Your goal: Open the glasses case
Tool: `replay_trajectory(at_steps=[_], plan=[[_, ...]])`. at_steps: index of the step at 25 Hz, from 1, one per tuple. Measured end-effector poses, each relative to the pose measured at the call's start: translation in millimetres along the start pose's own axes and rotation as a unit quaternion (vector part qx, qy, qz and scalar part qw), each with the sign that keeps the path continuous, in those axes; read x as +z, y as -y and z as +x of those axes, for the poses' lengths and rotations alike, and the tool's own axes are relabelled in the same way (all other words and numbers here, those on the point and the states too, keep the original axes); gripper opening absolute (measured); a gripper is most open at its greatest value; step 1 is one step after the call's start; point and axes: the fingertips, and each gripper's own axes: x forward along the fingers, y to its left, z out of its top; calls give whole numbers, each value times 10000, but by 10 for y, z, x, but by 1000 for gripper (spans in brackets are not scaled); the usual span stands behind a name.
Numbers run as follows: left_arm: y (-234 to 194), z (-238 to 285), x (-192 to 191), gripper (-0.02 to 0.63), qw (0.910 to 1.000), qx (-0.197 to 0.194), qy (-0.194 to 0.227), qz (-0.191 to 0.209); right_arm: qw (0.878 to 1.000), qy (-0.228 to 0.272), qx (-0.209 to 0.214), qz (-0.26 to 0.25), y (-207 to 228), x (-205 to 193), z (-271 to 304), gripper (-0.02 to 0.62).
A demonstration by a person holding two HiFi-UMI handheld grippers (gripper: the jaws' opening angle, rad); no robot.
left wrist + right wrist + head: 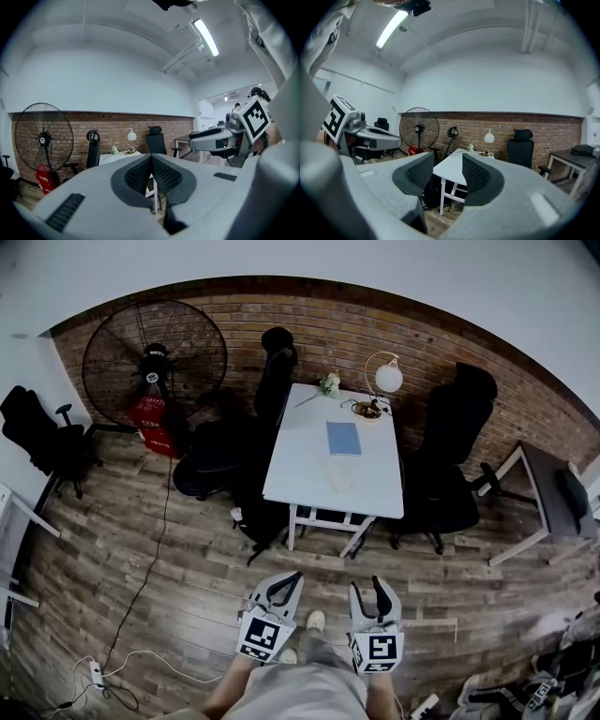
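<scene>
Here, itemised as seen from the head view unless noted.

1. Left gripper (286, 579): held low over the wood floor (141, 549). In its own view the two pads meet at the tips, with nothing between them.
2. Right gripper (367, 585): just beside the left one and level with it. Its jaws stand apart and empty, and in its own view the table's near corner shows through the gap.
3. Table (375, 493): white, standing well apart from both grippers and ahead of them, with its far edge towards the brick wall (450, 343).
4. Pale oblong (337, 474): lies on the table between the book and the near edge, roughly in line with the space between the two grippers and touched by neither. It is too faint to tell whether it is the glasses case.
5. Book (343, 438): blue, flat, at the table's middle.
6. Lamp (386, 378): round shade, at the far right corner.
7. Flowers (329, 383): at the far edge, left of the lamp.
8. Fan (155, 357): large, black, on the floor at the wall, left of the table.
9. Chairs (459, 456): black, one at each long edge of the table.
</scene>
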Motion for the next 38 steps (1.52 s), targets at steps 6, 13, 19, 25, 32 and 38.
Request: replay_trajectory(at_steps=[6,13,19,25,32,38], plan=[[-108,276,25,3,10000,41,-10,39,10000,-11,6,79,179,4,299,195],[-329,724,123,3,9998,183,-1,33,9999,24,92,64,501,72,732,195],[-485,1086,253,3,9994,340,4,9,9998,47,179,53,789,184,1048,195],[-528,1429,308,3,9990,449,-45,69,9994,107,320,82,1063,183,1302,195],[-649,1886,444,3,9979,616,-132,153,9986,150,487,155,1449,233,1666,195],[-752,2064,405,3,9958,842,-331,106,9977,50,634,247,1634,197,1933,195]])
